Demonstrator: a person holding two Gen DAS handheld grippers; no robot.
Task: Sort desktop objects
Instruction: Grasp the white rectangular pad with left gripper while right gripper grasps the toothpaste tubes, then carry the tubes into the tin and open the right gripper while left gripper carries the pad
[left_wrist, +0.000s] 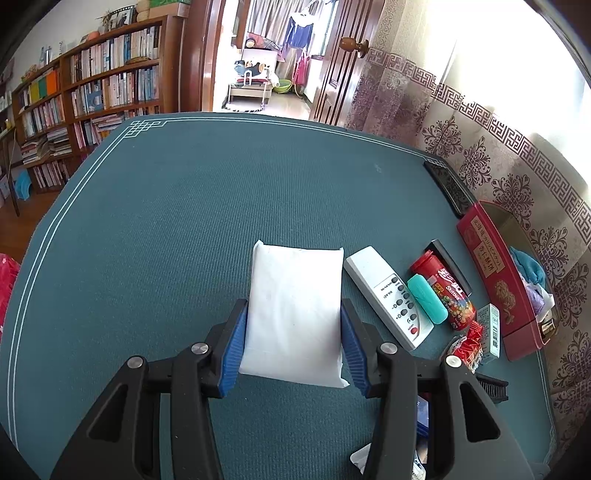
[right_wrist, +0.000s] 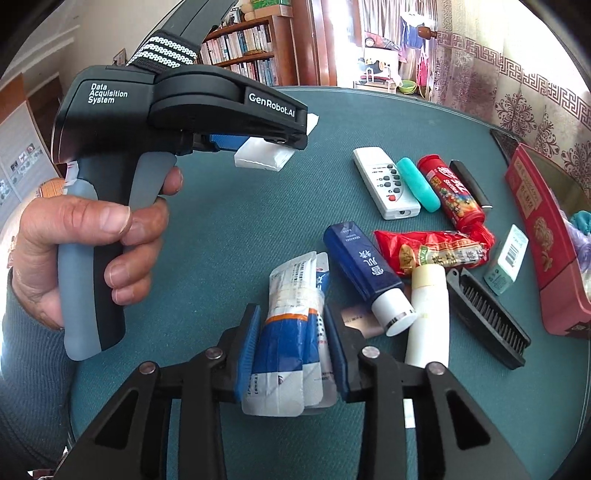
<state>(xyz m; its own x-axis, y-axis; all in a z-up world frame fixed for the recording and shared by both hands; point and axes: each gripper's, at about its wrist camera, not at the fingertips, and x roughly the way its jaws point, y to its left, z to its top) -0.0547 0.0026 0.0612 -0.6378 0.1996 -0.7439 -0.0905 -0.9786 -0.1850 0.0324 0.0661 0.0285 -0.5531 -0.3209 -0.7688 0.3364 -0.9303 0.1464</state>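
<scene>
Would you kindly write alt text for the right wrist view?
The right gripper is closed on a bundle of blue-and-white sachets over a green table mat. To its left, a hand holds the left gripper clamped on a white packet; a remote control, tubes and a brush lie right.

Teal mat (left_wrist: 184, 240) with white line border — white pack (left_wrist: 293, 314), red tin (left_wrist: 495, 273), blue-padded tools.

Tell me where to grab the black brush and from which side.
Take the black brush across its narrow back, near the middle, coming from above. It lies flat on the green table mat with its bristles facing sideways, long and slim, so a claw spans its width easily; the white tube crowds its left side.
</scene>
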